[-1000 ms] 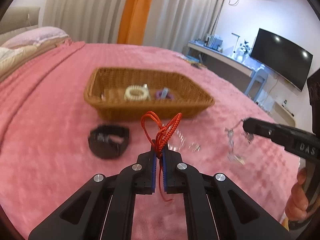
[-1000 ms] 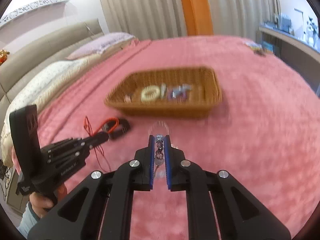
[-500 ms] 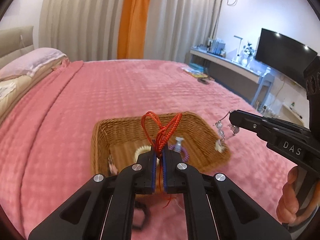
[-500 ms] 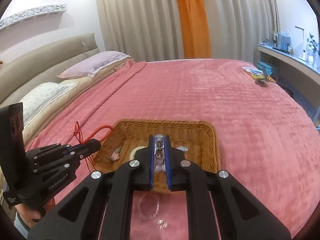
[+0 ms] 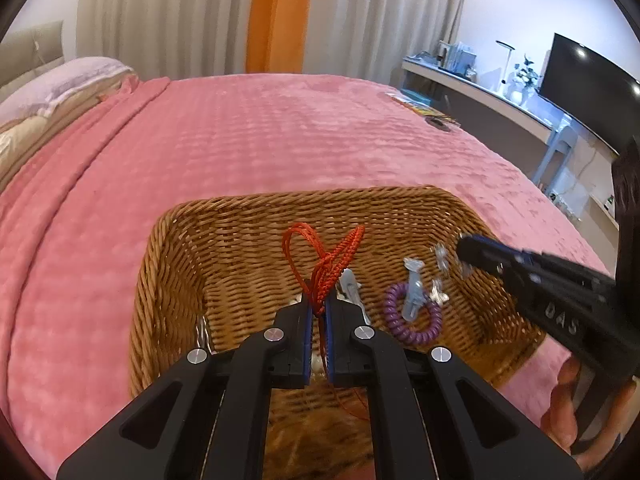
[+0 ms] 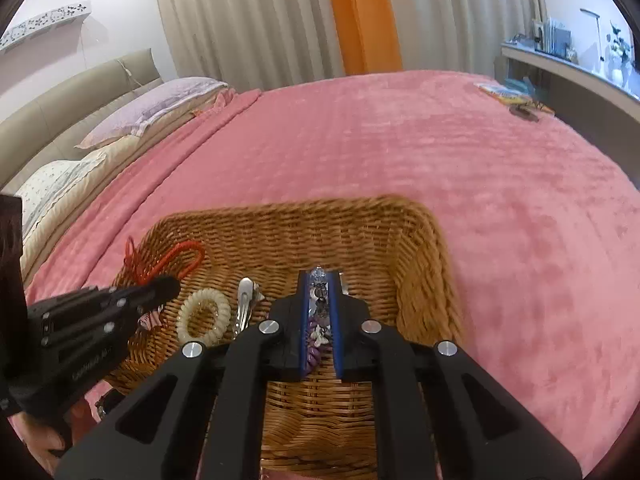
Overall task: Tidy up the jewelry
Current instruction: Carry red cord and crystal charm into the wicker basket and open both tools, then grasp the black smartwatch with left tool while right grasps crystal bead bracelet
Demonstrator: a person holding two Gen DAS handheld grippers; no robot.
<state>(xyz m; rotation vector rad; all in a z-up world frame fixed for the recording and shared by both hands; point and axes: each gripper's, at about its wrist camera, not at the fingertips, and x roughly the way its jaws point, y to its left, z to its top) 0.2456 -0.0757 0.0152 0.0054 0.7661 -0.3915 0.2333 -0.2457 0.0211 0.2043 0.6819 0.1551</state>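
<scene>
A wicker basket (image 5: 240, 248) (image 6: 416, 264) sits on the pink bedspread. My left gripper (image 5: 318, 312) is shut on a red cord bracelet (image 5: 332, 260) and holds it over the basket; it shows at left in the right wrist view (image 6: 168, 284). My right gripper (image 6: 319, 280) is shut on a silver dangling earring (image 6: 320, 304), also over the basket; it shows at right in the left wrist view (image 5: 464, 244) with the earring (image 5: 440, 276) hanging. Inside lie a purple coil hair tie (image 5: 412, 316), a cream coil hair tie (image 6: 204, 316) and a silver hair clip (image 6: 244, 304).
The pink bedspread (image 5: 280, 140) stretches far behind the basket. Pillows (image 6: 160, 104) lie at the headboard on the left. A desk with a TV (image 5: 584, 88) stands to the right. Small items (image 6: 516, 100) lie near the bed's far right edge.
Both grippers have moved forward from the bedspread to above the basket, carrying the red bracelet and the earring. The black watch and clear ring have dropped out of view.
</scene>
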